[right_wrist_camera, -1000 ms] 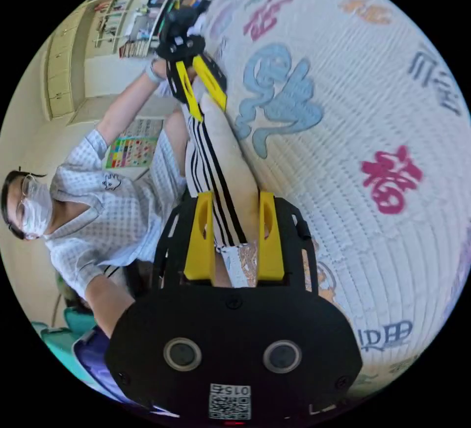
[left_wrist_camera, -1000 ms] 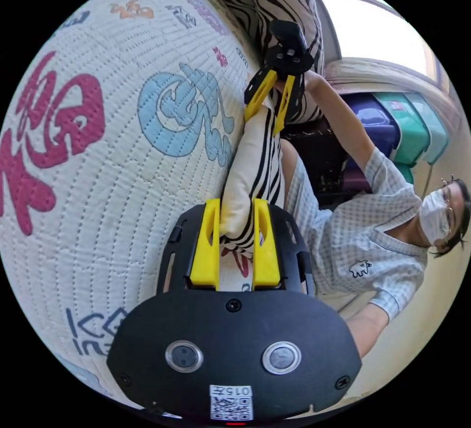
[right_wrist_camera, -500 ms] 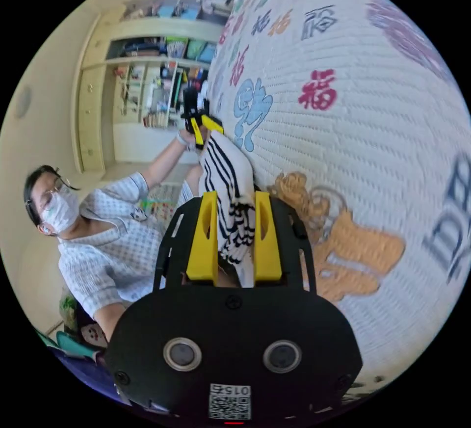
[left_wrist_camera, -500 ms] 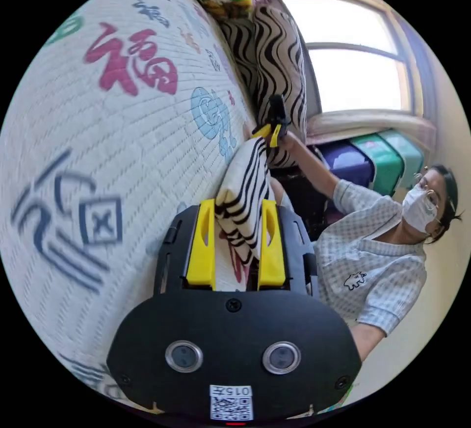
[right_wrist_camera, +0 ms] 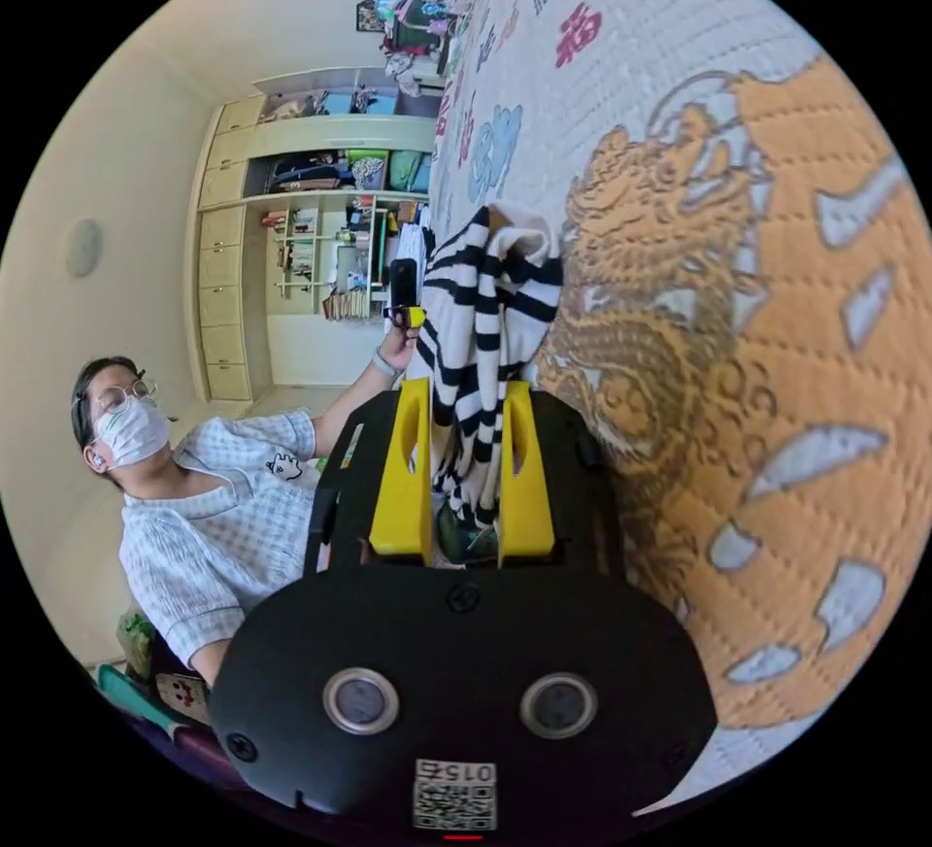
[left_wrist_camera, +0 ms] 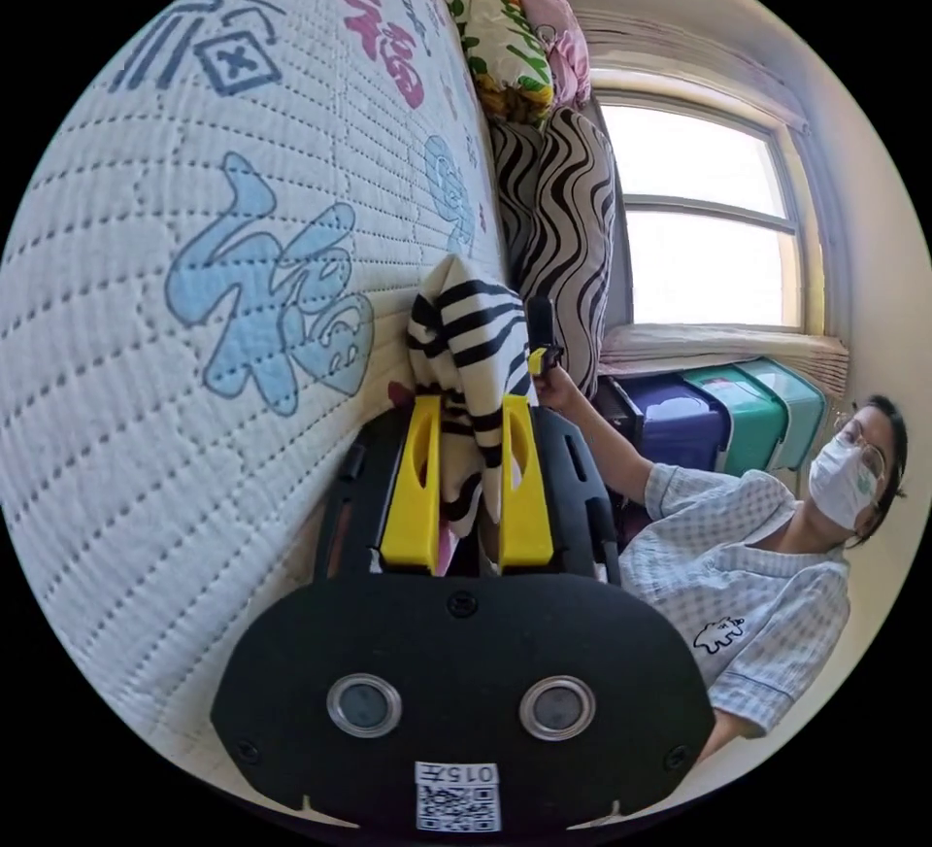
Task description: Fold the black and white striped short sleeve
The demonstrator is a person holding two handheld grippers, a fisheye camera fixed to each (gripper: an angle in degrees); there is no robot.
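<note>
The black and white striped short sleeve point(left_wrist_camera: 468, 332) hangs stretched between my two grippers, close over a quilted bedspread point(left_wrist_camera: 194, 206). My left gripper point(left_wrist_camera: 464, 410) is shut on one bunched end of it. My right gripper point(right_wrist_camera: 466, 395) is shut on the other end of the striped short sleeve point(right_wrist_camera: 485, 303). In the left gripper view the right gripper point(left_wrist_camera: 540, 354) shows small and far off past the cloth. In the right gripper view the left gripper point(right_wrist_camera: 405, 311) shows small beyond the cloth, held in a hand.
A person in a checked shirt point(left_wrist_camera: 748, 585) stands beside the bed. Pillows point(left_wrist_camera: 544, 196) lie at one end under a window point(left_wrist_camera: 709, 216), with plastic bins point(left_wrist_camera: 738, 400) below. Shelves and cupboards point(right_wrist_camera: 320, 235) line the far wall.
Both hands have drawn apart, so the other gripper shows smaller and farther in each view. The shirt between them is stretched longer, and the cloth at each jaw is more bunched.
</note>
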